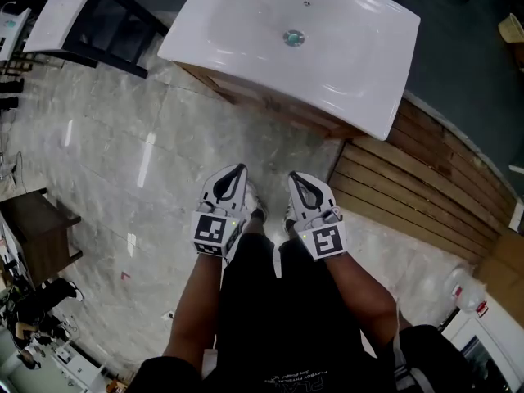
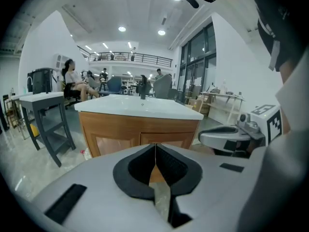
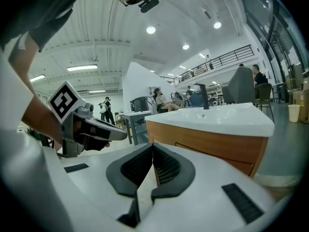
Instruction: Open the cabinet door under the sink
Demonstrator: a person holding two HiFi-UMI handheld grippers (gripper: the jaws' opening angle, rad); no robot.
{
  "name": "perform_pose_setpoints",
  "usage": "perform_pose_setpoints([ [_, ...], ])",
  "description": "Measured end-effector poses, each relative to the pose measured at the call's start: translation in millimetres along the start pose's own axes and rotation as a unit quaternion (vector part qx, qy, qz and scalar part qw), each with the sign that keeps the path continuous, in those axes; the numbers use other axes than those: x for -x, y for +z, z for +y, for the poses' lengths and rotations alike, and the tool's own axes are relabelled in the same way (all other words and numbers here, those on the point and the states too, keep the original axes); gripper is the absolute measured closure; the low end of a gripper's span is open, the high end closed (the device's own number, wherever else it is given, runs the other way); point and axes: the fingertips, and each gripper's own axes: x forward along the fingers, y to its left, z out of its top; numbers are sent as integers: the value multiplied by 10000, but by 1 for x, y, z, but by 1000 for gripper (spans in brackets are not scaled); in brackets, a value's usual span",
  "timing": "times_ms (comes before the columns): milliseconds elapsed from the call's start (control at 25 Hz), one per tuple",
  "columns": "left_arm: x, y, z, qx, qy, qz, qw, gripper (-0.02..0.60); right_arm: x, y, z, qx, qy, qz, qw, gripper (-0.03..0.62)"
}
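Marble floor (image 1: pixel 106 178) fills most of head view, w/ slatted wood deck (image 1: pixel 426 178) at 3 o'clock. White sink (image 1: pixel 303 39) sits at 12 o'clock atop wood cabinet (image 1: pixel 270 105). Its door (image 2: pixel 113 141) is shut, seen straight ahead in left gripper view. L claw (image 1: pixel 236 172) & R claw (image 1: pixel 298 178) hang side by side near centre, apart from cabinet, both pointing to 12. L claw's jaws are together, nothing between. R claw's jaws likewise together, empty. Grey desk (image 2: pixel 46 100) stands at cabinet's 9 o'clock.
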Motion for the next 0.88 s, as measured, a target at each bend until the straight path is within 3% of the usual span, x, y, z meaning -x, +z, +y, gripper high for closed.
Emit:
perform_pose_setpoints([
  [200, -54, -27, 22, 306, -154, 358, 9988, 558, -15, -39, -21, -246, -410, 139, 9988, 572],
  [400, -100, -55, 45, 278, -123, 701, 9971, 558, -34, -68, -46, -389, -773, 169, 9961, 572],
  [680, -160, -84, 73, 554, 63, 691, 9961, 558, -64, -115, -63, -486, -837, 216, 9951, 572],
  [880, -196, -100, 90, 515, 40, 797, 9955, 469, -85, -140, -60, -572, -843, 302, 9943, 572],
])
